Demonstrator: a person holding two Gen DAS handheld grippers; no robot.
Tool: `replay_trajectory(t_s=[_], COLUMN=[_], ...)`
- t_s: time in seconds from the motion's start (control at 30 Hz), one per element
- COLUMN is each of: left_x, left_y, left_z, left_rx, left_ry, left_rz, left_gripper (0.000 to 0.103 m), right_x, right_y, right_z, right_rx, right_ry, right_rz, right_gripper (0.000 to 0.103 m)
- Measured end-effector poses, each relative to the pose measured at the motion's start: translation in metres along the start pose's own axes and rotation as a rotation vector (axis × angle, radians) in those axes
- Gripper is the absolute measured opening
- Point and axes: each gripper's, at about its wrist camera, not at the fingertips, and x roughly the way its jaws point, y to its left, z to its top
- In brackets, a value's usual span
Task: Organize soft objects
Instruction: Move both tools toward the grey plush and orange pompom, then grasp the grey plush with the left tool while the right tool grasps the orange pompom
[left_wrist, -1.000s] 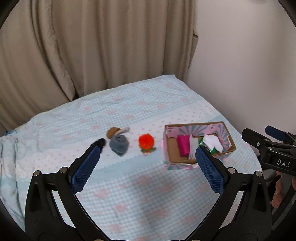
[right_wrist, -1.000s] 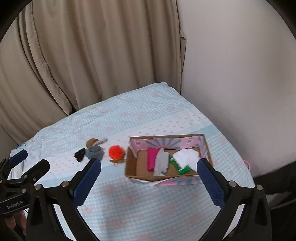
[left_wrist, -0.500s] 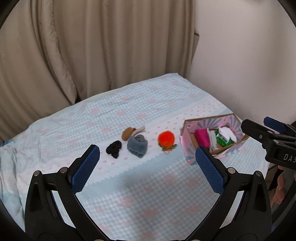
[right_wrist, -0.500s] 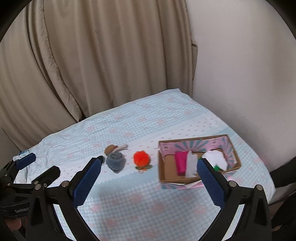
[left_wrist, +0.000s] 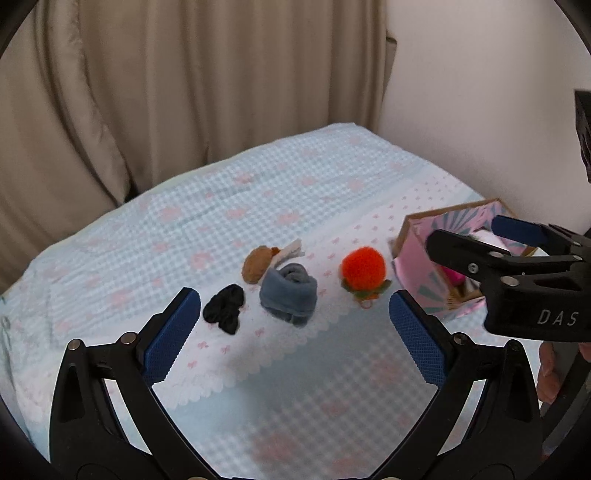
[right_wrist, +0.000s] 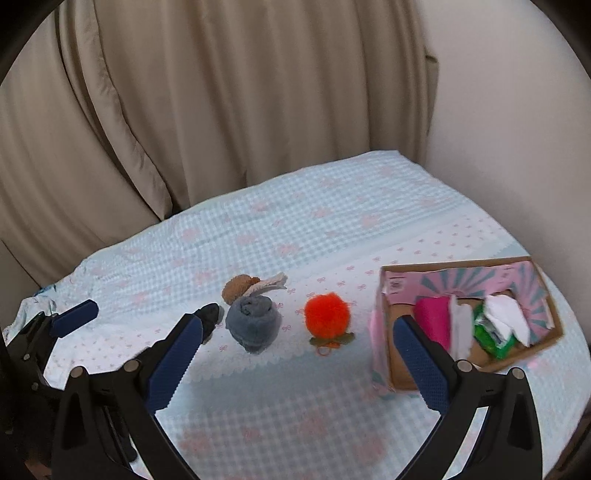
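Four soft things lie in a row on the bed: a black cloth (left_wrist: 224, 307) (right_wrist: 211, 316), a rolled grey sock (left_wrist: 289, 293) (right_wrist: 254, 326), a brown plush (left_wrist: 258, 264) (right_wrist: 238, 288) behind it, and an orange pom-pom (left_wrist: 363, 270) (right_wrist: 327, 315). A pink cardboard box (left_wrist: 417, 258) (right_wrist: 395, 284) to the right holds pink, white and green items. My left gripper (left_wrist: 295, 332) is open and empty, above the bed in front of the sock. My right gripper (right_wrist: 295, 354) is open and empty, in front of the pom-pom and box; it also shows in the left wrist view (left_wrist: 487, 240).
The bed has a light blue checked sheet (left_wrist: 280, 206) (right_wrist: 314, 229). Beige curtains (left_wrist: 184, 85) (right_wrist: 221, 92) hang behind it and a white wall (left_wrist: 480, 92) stands at the right, close to the box.
Both grippers have swung left and moved closer to the bed. The soft things now sit nearer the middle of both views and the box has shifted right. Both stay open.
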Motion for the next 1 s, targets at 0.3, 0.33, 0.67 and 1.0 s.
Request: replay_trajectory(t_s=[0.3,0.33,0.67,1.0], left_x=[0.110,0.126,0.195,0.226], left_y=[0.002,0.001,-0.002,-0.003], left_z=[-0.020,-0.023,-0.047,-0.048], left_rx=[0.045,0.056,0.059,0.081], left_ry=[0.034,0.045,0.064,0.070], left_rz=[-0.038,-0.037,-0.025,0.028], left_gripper=[0.095,0.094,0.092,0.073], right_x=[0.110,0.124,0.201,0.244], right_y=[0.001,0.000,-0.021,-0.036], right_z=[-0.011,-0.014,-0.039,-0.047], right_rx=[-0.043,-0.044,0.000,0.051], right_ry=[0.072,0.086,0.144,0.195], right_rz=[-0.048,-0.059,-0.104,-0.083], right_gripper=[0.091,0.090,0.085,0.062])
